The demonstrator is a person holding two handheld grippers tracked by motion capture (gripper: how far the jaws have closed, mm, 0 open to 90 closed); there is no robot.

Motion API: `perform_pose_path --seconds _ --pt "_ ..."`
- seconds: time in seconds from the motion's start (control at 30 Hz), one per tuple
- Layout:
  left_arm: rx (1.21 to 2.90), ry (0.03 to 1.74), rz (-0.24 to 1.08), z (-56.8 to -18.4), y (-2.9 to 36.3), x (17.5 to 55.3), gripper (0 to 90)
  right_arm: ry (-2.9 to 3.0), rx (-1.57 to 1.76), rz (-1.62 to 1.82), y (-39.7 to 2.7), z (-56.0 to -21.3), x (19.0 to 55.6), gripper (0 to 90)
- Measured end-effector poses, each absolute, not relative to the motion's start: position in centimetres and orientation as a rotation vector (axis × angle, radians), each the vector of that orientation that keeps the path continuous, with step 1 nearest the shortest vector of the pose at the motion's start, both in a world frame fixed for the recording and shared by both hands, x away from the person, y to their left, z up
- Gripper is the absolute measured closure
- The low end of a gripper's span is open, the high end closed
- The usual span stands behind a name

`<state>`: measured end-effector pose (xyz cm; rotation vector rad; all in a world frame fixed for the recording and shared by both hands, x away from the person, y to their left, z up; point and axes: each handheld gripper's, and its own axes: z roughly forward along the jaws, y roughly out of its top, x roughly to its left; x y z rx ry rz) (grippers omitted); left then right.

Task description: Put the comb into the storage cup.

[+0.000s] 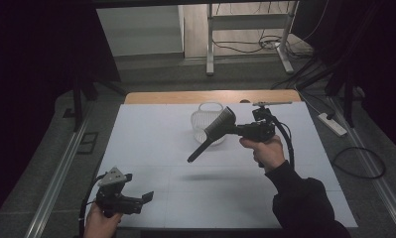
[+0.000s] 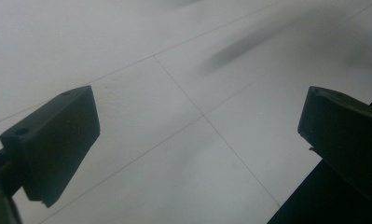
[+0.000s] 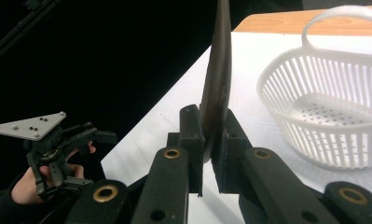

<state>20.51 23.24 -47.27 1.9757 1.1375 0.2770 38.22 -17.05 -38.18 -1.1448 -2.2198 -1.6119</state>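
My right gripper is shut on a dark long-handled utensil and holds it in the air over the middle of the white table. The wide head sits at the jaws and the handle slants down to the left. In the right gripper view the utensil rises edge-on from between the jaws of the right gripper. A white slatted basket with a loop handle stands empty just behind it, and in the right gripper view the basket lies to the right. My left gripper is open and empty at the front left corner; its jaws stand wide apart around.
The table's far edge is a bare wooden strip. On the floor to the right lie a power strip and looped cables. Metal desk legs stand behind the table, with dark curtains on both sides.
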Motion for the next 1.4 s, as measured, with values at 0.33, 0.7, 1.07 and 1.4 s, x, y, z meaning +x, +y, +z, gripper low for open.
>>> perform_pose_path --seconds 0.33,0.7,1.07,1.4 --pt "1.963 1.124 0.298 -47.2 23.6 20.1 0.0 -2.204 -1.185 -1.634 -17.4 -37.2 39.1 83.5" --pt "1.958 1.129 0.287 -47.3 23.7 20.2 0.0 -2.214 -1.211 -1.640 -17.1 -36.4 40.1 83.5" --pt "1.959 1.140 0.281 -47.3 23.7 20.3 0.0 -2.227 -1.243 -1.662 -17.1 -35.3 41.2 83.6" --pt "1.958 1.146 0.278 -47.3 23.7 20.3 0.0 -2.239 -1.266 -1.683 -17.0 -34.4 41.9 83.5"
